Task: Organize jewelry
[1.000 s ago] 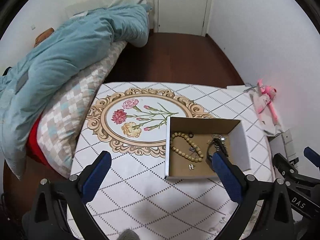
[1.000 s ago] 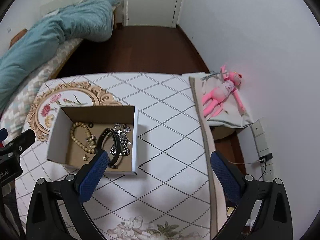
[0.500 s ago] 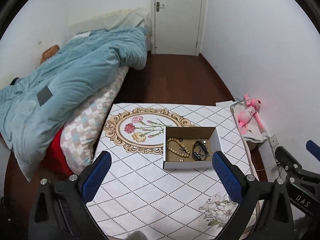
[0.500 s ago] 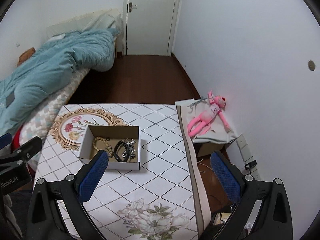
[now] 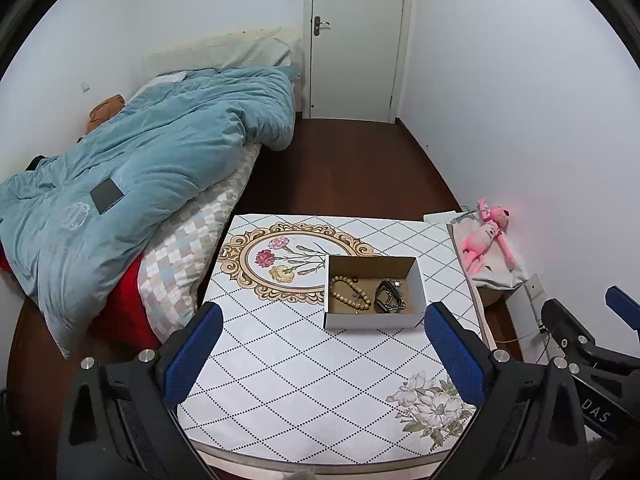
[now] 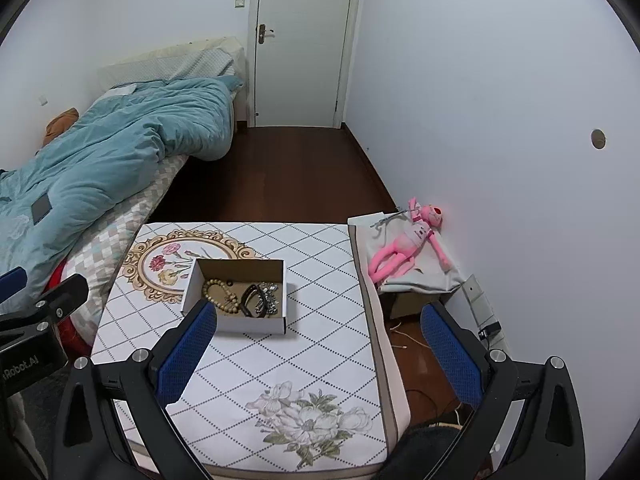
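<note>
Cardboard box [image 5: 374, 320] sits on the patterned worktop [image 5: 280, 376], partly over the oval floral motif. Inside: beaded bracelet [image 5: 347, 290] at left, dark band and metal pieces [image 5: 389, 300] at right. Left tongs [image 5: 326, 354] and right tongs [image 6: 316, 356] both spread wide, empty, raised well above the worktop.

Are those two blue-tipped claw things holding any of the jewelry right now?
No, nothing is held. The left gripper and right gripper both have open, empty jaws above the table. The beaded bracelet lies in the open cardboard box.
</note>
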The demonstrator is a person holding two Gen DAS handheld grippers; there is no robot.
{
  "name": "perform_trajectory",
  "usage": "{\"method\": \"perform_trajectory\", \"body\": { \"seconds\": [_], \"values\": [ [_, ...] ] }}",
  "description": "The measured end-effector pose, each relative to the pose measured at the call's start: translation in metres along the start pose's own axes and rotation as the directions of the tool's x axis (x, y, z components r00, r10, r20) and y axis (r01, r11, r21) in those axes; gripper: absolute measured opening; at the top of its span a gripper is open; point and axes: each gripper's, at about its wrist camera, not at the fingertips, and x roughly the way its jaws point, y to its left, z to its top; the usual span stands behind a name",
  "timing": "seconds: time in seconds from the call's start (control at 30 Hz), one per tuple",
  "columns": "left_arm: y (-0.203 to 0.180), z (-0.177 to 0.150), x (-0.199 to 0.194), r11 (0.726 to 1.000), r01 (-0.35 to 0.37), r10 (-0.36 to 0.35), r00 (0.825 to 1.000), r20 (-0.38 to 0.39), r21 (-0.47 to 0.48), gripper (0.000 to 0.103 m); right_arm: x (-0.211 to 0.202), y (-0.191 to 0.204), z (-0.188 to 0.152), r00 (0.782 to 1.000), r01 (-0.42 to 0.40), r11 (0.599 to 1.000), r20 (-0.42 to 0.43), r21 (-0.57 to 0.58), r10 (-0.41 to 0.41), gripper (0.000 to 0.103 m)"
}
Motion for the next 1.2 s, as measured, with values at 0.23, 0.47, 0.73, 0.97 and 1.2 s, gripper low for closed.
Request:
{"method": "perform_trajectory", "body": {
  "seconds": [0.23,0.47,0.73,0.97,1.2],
  "values": [
    [0.0,-0.002,0.0,1.0,0.003,-0.003,0.999,-0.033,-0.003,0.103,-0.004,-0.005,0.001,1.0,-0.006,1.0,-0.013,0.02,0.006,0.103],
    [-0.006,0.006,0.013,1.0,0.005,-0.005,0.997,-0.08,0.003,0.103,0.009,-0.009,0.012,0.998,-0.006,1.0,-0.056,0.019,0.007,0.103],
    [-0.008,0.017,0.04,1.0,-0.007,0.008,0.992,-0.128,0.008,0.103,0.039,-0.002,0.025,0.994,-0.003,1.0,-0.106,0.007,0.004,0.103],
    [-0.005,0.024,0.066,0.999,-0.037,0.037,0.987,-0.158,0.007,0.103,0.066,0.005,0.032,0.99,0.007,1.0,-0.14,-0.011,-0.008,0.103],
    [-0.007,0.026,0.08,0.999,-0.039,0.042,0.983,-0.178,0.019,0.103,0.087,0.009,0.033,0.984,-0.001,1.0,-0.179,-0.021,-0.003,0.103]
  ]
}}
